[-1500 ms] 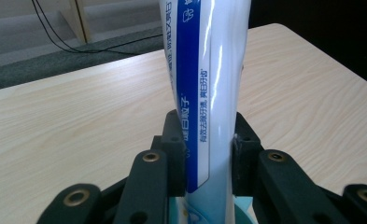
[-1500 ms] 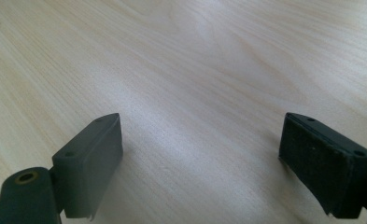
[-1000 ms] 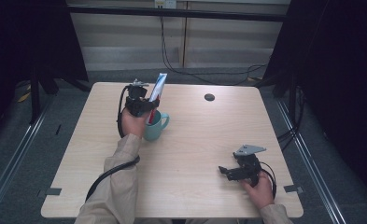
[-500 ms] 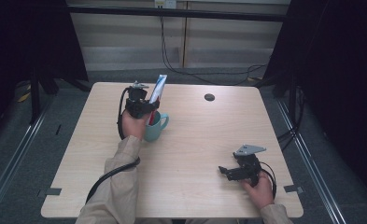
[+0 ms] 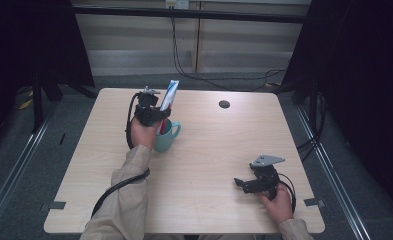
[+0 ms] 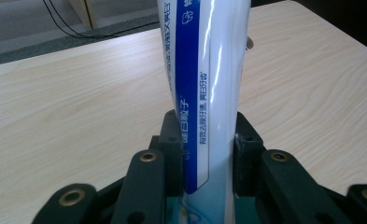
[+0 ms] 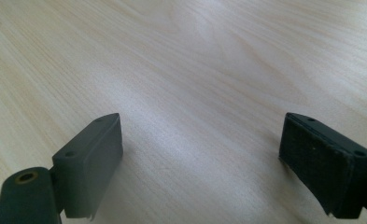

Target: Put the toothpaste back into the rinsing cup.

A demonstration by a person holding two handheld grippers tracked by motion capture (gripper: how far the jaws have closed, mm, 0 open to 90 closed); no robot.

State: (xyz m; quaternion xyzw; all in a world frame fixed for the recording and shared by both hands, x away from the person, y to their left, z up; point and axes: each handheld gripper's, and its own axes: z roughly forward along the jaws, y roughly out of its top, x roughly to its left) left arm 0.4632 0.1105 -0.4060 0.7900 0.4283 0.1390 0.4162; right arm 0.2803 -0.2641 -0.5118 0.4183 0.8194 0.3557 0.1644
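**Inspector:** Start at the left. What does the left claw (image 5: 160, 113) have?

**Assistant:** It is clamped on a white-and-blue toothpaste tube (image 5: 169, 99). In the left gripper view the two black pads press the tube (image 6: 209, 93) from either side, low on its body, and the tube rises past the top of the frame.

**Inspector:** And where does the tube sit?

**Assistant:** Its lower end stands in a teal mug (image 5: 165, 137) — the upper end leans toward 1 o'clock in the high view. The mug rests on the bench (image 5: 209, 150) at about 10 o'clock from the bench's middle, its handle pointing to 2 o'clock. The left hand (image 5: 143, 134) is just beside the mug at its 9 o'clock side. A red patch shows inside the mug against the tube; I cannot tell what it is.

**Inspector:** Anything in the centre?

**Assistant:** A small dark round mark (image 5: 224, 104) near the far edge, at about 1 o'clock from the middle, well apart from the mug.

**Inspector:** The right side?

**Assistant:** The right claw (image 5: 240, 183) lies low over the bench at 4 o'clock, held by the right hand (image 5: 276, 202) — its jaws stand wide apart. The right gripper view shows bare wood grain (image 7: 195, 70) between the two pads, nothing gripped.
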